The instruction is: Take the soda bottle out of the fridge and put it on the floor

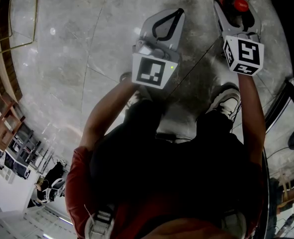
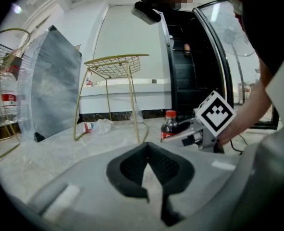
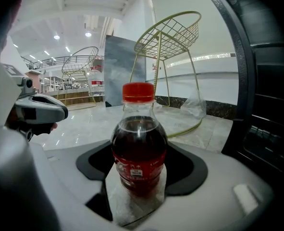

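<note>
One step remains: the bottle [image 3: 139, 148] stands outside the fridge [image 3: 271, 105] on the floor [image 3: 84, 124], clasped by the right gripper's [image 1: 236, 6] fingers. The left gripper's [image 2: 147, 148] fingers are narrow and empty.

No word or number can be read anywhere. The soda bottle [image 3: 139, 148] wears a red label with white script and a small white printed patch, both too blurred to make out. Far to the left of the soda bottle in the left gripper view, a clear bottle [image 2: 7, 97] carries a red label, equally unreadable.
</note>
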